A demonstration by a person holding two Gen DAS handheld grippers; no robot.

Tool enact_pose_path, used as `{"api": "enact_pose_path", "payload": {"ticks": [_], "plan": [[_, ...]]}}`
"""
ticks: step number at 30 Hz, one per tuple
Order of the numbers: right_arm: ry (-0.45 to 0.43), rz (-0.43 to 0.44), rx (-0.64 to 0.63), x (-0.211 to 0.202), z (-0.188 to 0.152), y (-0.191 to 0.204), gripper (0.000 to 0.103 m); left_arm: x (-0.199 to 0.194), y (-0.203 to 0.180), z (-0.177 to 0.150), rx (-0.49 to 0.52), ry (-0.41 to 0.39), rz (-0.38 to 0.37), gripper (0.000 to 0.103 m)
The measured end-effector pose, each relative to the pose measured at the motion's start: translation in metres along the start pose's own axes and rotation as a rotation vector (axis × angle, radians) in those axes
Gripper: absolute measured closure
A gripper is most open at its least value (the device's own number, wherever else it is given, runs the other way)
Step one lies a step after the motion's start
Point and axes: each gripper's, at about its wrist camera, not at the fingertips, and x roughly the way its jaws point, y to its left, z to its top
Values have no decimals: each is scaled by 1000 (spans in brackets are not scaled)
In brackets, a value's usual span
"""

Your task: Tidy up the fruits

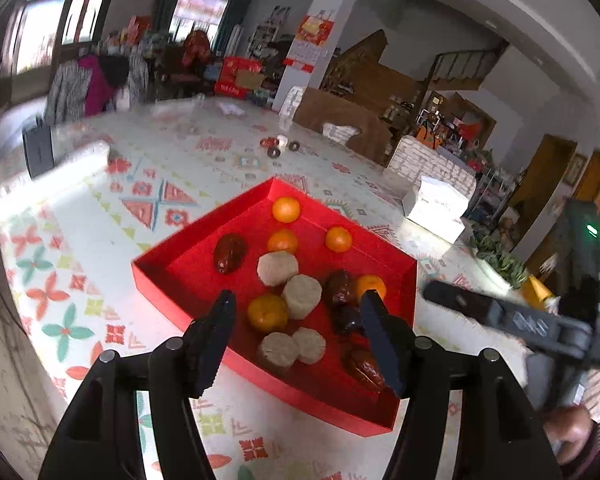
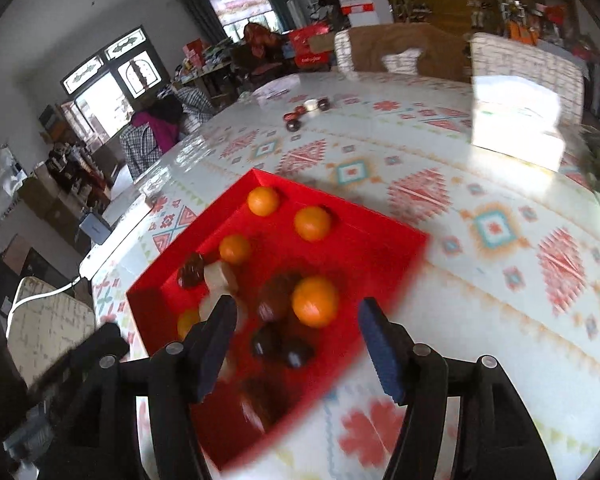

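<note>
A red tray (image 1: pixel 156 276) on the patterned table holds several oranges (image 1: pixel 286 209), several pale round cakes (image 1: pixel 277 267) and several dark red dates (image 1: pixel 229 252), all mixed. My left gripper (image 1: pixel 298 316) is open and empty, held above the tray's near side. The right gripper's body (image 1: pixel 528 324) shows at the right of that view. In the right wrist view the same tray (image 2: pixel 384 240) is blurred, with an orange (image 2: pixel 315 301) between my open, empty right gripper's (image 2: pixel 296 320) fingers line of sight, above the tray.
A white tissue box (image 1: pixel 436 208) stands right of the tray. Small round tins (image 1: pixel 278 146) lie far back on the table; they also show in the right wrist view (image 2: pixel 306 111). Chairs (image 1: pixel 340 128) line the far edge. A dark device (image 1: pixel 38 148) stands at the left.
</note>
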Motion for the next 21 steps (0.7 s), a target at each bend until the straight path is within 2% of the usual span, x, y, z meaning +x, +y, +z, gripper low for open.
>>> {"api": "enact_pose_path", "payload": {"ticks": [3, 5, 6, 9, 13, 21], "plan": [[-35, -74, -9, -29, -27, -12, 31, -15, -25, -5, 85, -83, 108, 25], [-63, -137, -15, -47, -44, -18, 31, -27, -44, -9, 136, -158, 183, 9], [-80, -164, -11, -57, -54, -21, 31, -35, -58, -12, 165, -200, 210, 6], [-133, -205, 24, -83, -80, -32, 25, -47, -86, -18, 219, -243, 181, 0], [-197, -255, 76, -110, -108, -47, 24, -49, -120, -30, 269, -210, 119, 0], [-240, -299, 126, -142, -136, -70, 22, -51, -176, -52, 358, -187, 132, 0]]}}
